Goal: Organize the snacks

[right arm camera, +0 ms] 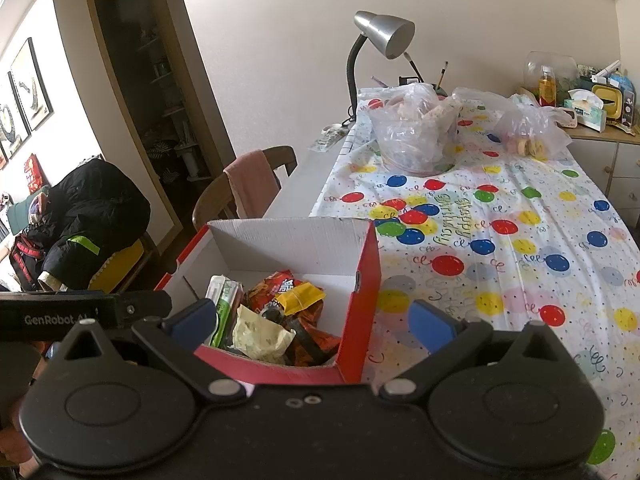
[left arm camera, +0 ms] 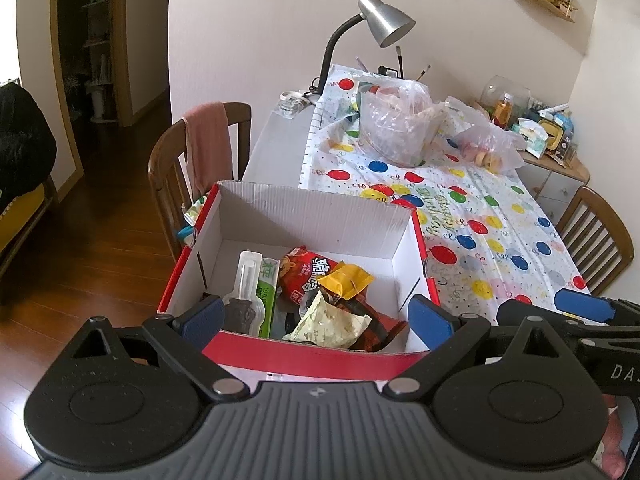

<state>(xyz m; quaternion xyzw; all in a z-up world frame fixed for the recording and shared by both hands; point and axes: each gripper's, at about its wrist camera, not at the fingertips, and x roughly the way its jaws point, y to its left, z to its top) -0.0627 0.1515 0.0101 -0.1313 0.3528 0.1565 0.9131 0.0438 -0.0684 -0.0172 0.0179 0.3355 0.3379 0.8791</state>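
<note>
The snacks are gathered in the red-and-white cardboard box (left arm camera: 396,248) that stands at the near left corner of the table (right arm camera: 520,240), on the balloon-patterned cloth; inside it a red crinkled packet (left arm camera: 306,270), a yellow packet (left arm camera: 348,278), a pale cream packet (left arm camera: 328,322) and a green-and-white stick pack (left arm camera: 266,292) lie heaped against one another toward the near wall, while the far half of the box floor is bare; all of these are judged to be light, soft film wrappers, slippery and easily crushed, so a pinch on a crimped end seal or a free corner is thought better than a squeeze across the filled middle; the box itself is judged to be light but fairly stiff corrugated board, best taken by a side wall near its rim; two clear plastic bags (right arm camera: 412,128) with pale contents are seen well apart at the far end of the table, and are judged limp and shapeless, to be lifted by the gathered neck; the left hand-held gripper (left arm camera: 316,316) is held above the near wall of the box, angled down into it, its blue fingers spread wide and nothing between them; the right hand-held gripper (right arm camera: 310,322) is poised over the near right corner of the box, likewise spread and carrying nothing, with one finger over the contents and the other outside the red wall, over the cloth.
</note>
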